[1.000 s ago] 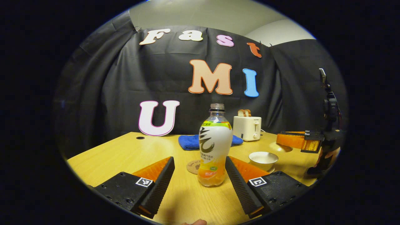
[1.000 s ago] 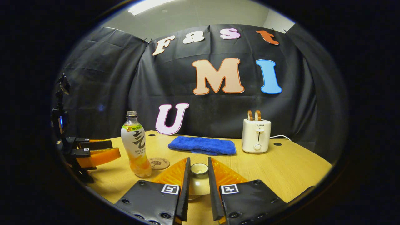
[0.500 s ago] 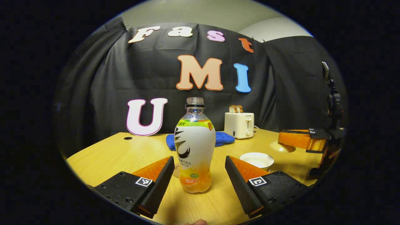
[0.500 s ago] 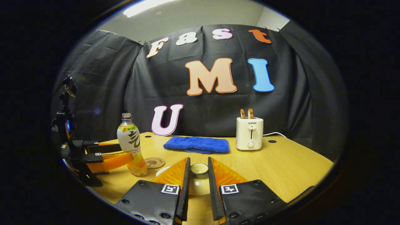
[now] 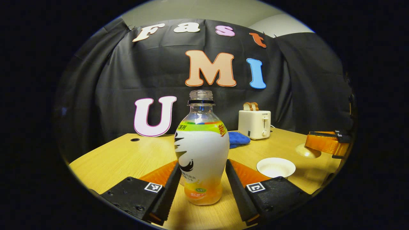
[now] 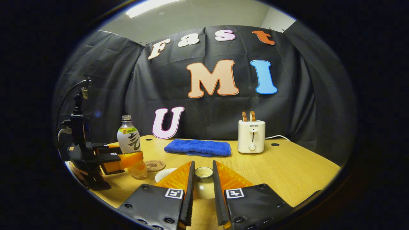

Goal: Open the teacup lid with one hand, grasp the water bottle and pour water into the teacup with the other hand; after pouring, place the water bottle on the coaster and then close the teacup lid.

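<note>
Water bottle (image 5: 201,153) between left tool (image 5: 200,179) fingers

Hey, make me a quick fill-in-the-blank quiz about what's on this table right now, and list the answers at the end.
1. The clear plastic water bottle stands between the fingers of the ____ gripper.
2. The right gripper holds the small white teacup lid by its ____.
3. Two slices of bread stick out of the white ____.
4. The folded cloth on the wooden table is ____ in colour.

Answers: left; knob; toaster; blue
</note>
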Motion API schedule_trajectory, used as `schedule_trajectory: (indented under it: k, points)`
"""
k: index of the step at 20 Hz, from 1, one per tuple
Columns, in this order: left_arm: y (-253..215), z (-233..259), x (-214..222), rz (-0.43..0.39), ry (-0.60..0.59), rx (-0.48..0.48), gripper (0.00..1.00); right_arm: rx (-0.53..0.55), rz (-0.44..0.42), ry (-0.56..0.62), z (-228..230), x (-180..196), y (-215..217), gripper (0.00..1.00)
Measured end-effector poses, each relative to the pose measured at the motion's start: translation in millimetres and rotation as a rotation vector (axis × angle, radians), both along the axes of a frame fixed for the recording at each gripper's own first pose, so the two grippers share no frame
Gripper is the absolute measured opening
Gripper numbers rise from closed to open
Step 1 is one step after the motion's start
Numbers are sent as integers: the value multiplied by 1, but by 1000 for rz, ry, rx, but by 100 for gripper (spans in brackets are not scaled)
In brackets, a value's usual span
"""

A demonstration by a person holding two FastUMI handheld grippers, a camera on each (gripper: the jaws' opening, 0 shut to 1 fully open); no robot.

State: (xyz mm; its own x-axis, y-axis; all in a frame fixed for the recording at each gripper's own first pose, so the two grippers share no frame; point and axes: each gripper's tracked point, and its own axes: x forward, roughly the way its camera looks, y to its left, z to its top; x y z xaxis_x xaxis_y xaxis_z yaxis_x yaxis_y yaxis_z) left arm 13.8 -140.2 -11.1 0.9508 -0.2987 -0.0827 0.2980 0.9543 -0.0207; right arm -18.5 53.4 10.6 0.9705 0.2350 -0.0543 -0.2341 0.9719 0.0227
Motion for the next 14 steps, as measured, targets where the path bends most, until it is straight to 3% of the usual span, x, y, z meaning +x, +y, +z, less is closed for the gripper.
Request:
schedule_trajectory:
  k: [2, 8, 11, 14]
  points:
    - [0, 0, 1, 1, 1, 0, 69, 1, 0, 12, -5, 1, -2, 34]
    - [5, 0, 6, 16, 7, 51, 55, 4, 6, 10, -2, 1, -5, 34]
    - [15, 13, 11, 30, -13, 96, 54, -6, 2, 10, 0, 0, -9, 34]
    - [17, 28, 17, 28, -60, 206, 54, 2, -5, 14, -3, -1, -12, 34]
